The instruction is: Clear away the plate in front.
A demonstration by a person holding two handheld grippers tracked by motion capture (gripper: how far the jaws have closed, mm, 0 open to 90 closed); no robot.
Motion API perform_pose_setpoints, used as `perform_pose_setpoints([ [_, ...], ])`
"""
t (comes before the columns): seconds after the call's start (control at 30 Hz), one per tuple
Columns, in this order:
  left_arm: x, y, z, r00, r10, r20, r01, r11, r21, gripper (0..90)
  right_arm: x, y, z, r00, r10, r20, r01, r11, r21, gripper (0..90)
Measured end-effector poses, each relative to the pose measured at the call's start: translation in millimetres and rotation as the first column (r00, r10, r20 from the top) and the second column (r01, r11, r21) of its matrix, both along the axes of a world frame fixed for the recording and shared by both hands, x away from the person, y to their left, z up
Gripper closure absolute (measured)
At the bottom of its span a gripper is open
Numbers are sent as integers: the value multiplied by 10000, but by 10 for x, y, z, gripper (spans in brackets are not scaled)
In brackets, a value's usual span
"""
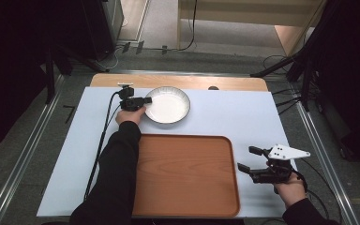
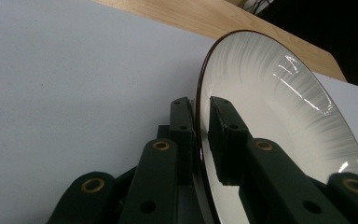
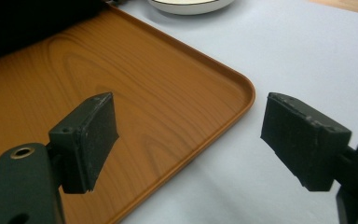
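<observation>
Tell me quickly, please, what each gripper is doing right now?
Left gripper: shut on the plate rim.
Right gripper: open, holding nothing.

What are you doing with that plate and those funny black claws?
A person holds a claw-like gripper in each hand at a table. The left gripper has pinched the rim of the white plate, one jaw inside the rim and one outside. The plate sits on the pale mat, just beyond the empty wooden tray. The right gripper waits with its jaws open beside the tray's right edge, holding nothing.
</observation>
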State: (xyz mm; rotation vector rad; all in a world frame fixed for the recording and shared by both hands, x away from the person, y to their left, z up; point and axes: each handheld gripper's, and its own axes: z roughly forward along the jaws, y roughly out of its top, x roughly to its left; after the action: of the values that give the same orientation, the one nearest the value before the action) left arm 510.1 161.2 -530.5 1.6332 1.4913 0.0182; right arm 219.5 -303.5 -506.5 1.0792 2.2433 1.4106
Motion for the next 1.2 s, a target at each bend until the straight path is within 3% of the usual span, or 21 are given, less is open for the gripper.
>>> perform_pose_setpoints([
  [0.17,-22,-13,81,9994,261,221,-253,9990,-363,850,-1,-13,3,10000,-28,-26,28,10000,-57,191],
  [0.23,-24,-17,96,9994,333,82,-330,9989,-335,851,-3,-10,2,10000,-61,6,61,10000,-43,191],
  [0.33,-26,1,109,9988,440,-213,-454,9967,-667,851,-8,-14,5,10000,-93,22,93,10000,-33,192],
  [0.47,-28,19,136,9984,480,-303,-505,9947,-893,843,-3,-22,1,9999,-100,37,100,9999,-8,193],
  [0.7,-48,78,213,9979,394,-515,-463,9889,-1410,832,2,-35,10,9999,-126,69,125,9999,118,195],
  [0.8,-62,106,257,9973,451,-576,-552,9808,-1870,831,4,-36,9,9999,-126,57,125,9998,121,196],
  [1.2,-168,234,426,9976,-90,-682,-65,9745,-2241,821,1,-62,15,9996,-257,80,256,9997,37,198],
])
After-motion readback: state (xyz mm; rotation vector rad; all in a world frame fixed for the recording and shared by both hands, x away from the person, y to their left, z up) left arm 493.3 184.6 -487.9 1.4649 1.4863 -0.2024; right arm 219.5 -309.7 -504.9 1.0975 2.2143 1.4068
